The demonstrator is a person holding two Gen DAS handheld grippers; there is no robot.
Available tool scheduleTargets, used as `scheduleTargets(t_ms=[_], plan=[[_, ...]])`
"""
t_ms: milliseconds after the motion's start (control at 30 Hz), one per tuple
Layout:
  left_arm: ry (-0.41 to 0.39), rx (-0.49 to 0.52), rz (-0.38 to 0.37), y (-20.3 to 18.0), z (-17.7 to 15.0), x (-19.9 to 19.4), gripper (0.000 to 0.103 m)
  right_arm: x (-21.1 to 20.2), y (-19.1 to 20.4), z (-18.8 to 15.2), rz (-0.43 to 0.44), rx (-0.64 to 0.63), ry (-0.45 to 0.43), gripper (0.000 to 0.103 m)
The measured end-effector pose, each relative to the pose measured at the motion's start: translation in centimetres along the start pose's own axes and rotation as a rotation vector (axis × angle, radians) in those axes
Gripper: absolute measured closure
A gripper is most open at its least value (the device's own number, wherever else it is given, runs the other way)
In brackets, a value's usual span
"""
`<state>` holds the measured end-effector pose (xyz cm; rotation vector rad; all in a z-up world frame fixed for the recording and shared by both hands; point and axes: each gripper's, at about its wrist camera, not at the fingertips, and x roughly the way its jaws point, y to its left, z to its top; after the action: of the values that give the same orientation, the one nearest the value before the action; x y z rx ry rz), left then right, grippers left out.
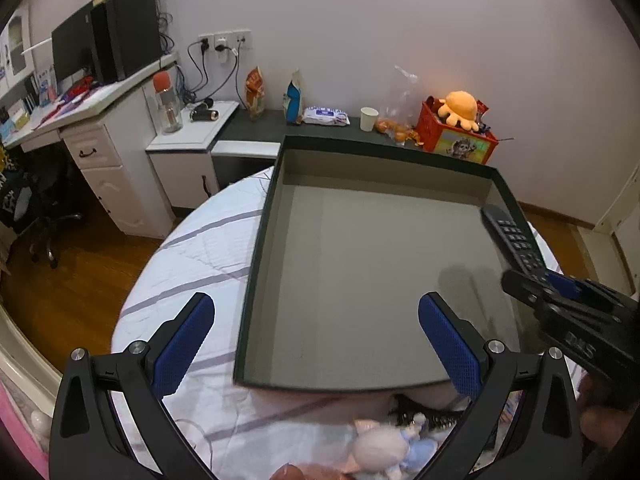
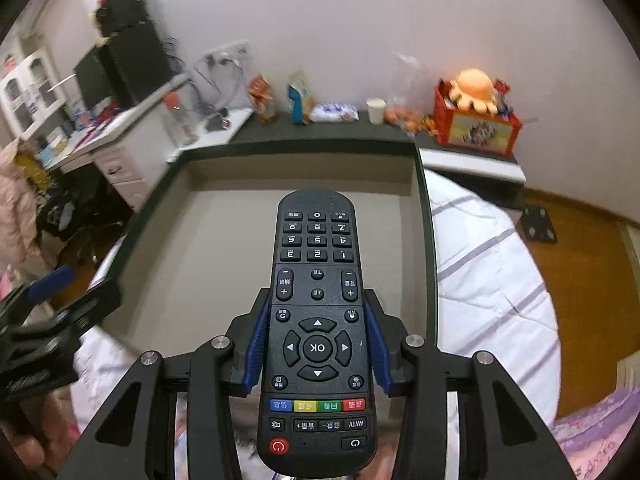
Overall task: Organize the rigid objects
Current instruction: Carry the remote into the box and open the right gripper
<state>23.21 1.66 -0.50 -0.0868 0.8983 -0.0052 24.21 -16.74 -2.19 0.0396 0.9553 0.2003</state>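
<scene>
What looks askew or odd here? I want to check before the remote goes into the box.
Nothing stands out. The right gripper holds the remote squarely by its sides, pointing straight ahead over the box. The box sits flat on the bed and looks undamaged. The left gripper is open near the box's near edge.

Both tongs (image 1: 316, 340) (image 2: 318, 344) have black angular arms, silver screws and blue textured pads (image 1: 182, 346).
</scene>
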Motion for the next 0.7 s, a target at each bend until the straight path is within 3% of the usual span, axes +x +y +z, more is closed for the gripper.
scheduleTargets(t_ms=[133, 333, 400, 467, 700], plan=[[0.016, 0.009, -0.008, -0.3, 0.2, 1.4, 0.0, 3.2, -0.7, 0.4, -0.047, 0.017, 0.074, 0.058], [0.032, 0.01, -0.021, -0.4, -0.3, 1.8, 0.0, 3.7, 0.3, 0.4, -0.119, -0.034, 0.086, 0.057], [0.03, 0.01, -0.024, -0.4, -0.5, 1.5, 0.0, 3.6, 0.2, 0.3, -0.117, -0.029, 0.082, 0.051], [0.028, 0.013, -0.024, -0.4, -0.8, 1.1, 0.0, 3.3, 0.3, 0.3, -0.125, -0.028, 0.072, 0.028], [0.0, 0.012, -0.025, -0.4, -1.5, -1.4, 0.0, -0.5, 0.8, -0.3, -0.094, -0.004, -0.034, 0.024]])
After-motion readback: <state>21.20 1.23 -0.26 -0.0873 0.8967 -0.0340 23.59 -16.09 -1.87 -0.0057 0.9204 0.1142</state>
